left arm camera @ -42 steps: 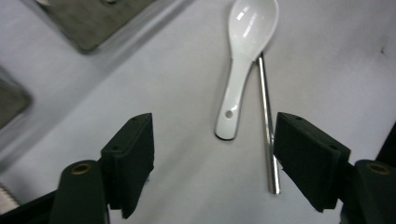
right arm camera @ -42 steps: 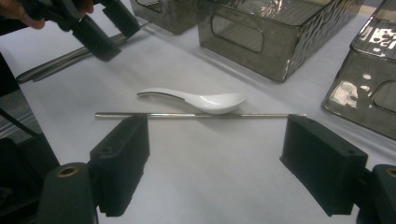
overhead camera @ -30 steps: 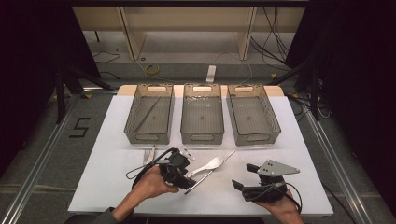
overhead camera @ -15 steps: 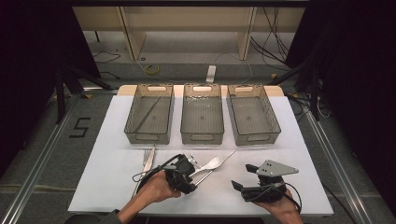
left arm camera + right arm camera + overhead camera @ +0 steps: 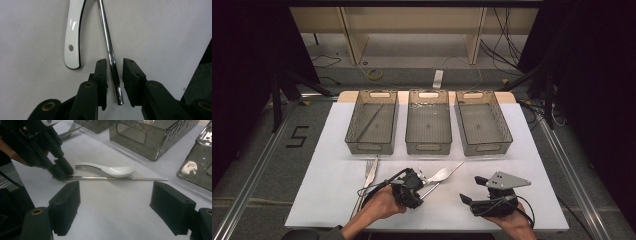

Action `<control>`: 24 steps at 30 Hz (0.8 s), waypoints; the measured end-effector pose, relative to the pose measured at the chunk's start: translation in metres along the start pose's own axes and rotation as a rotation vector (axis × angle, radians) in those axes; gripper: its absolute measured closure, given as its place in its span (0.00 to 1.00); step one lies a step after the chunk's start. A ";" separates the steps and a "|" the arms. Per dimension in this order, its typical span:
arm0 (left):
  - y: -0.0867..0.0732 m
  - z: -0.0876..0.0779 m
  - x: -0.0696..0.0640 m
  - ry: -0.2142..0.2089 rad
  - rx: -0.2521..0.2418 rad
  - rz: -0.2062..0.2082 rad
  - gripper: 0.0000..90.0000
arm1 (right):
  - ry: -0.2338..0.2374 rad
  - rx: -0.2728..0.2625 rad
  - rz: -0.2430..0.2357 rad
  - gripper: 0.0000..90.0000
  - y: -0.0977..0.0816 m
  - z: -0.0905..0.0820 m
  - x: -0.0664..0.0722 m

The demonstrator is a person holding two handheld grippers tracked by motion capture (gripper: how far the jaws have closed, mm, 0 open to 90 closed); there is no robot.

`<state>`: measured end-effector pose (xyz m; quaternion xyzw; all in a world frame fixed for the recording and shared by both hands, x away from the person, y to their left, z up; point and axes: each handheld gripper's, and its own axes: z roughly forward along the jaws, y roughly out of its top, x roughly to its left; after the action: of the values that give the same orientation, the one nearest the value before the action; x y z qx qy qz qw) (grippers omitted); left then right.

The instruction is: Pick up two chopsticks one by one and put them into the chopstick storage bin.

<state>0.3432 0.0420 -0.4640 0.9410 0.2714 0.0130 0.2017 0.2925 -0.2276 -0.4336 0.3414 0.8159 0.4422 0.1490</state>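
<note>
A thin metal chopstick (image 5: 110,50) lies on the white table beside a white ceramic spoon (image 5: 72,37). My left gripper (image 5: 114,61) is low over the chopstick's near end with a jaw on each side. The jaws have just been closing, and a small gap still shows at each pad, so it is open. In the high view the left gripper (image 5: 419,192) sits at the lower-left end of the chopstick (image 5: 447,177), next to the spoon (image 5: 439,174). My right gripper (image 5: 116,188) stands wide open above bare table, facing the chopstick (image 5: 120,179), the spoon (image 5: 117,171) and the left gripper (image 5: 62,173).
Three grey mesh trays stand in a row behind: left (image 5: 372,146), middle (image 5: 428,148), right (image 5: 484,149). A thin rod lies in the left tray. A fork and knife (image 5: 371,170) lie left of my left hand. The right gripper (image 5: 472,190) rests near the front edge.
The left gripper's jaws have narrowed around the chopstick's end, and the hand edged slightly toward it. The right gripper has kept still.
</note>
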 end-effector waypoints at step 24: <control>0.000 0.002 -0.008 0.045 -0.002 0.093 0.93 | 0.004 0.012 -0.001 0.28 0.000 0.001 0.001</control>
<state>0.3366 0.0376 -0.4651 0.9519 0.2316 0.0437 0.1956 0.2928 -0.2264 -0.4340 0.3408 0.8191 0.4379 0.1456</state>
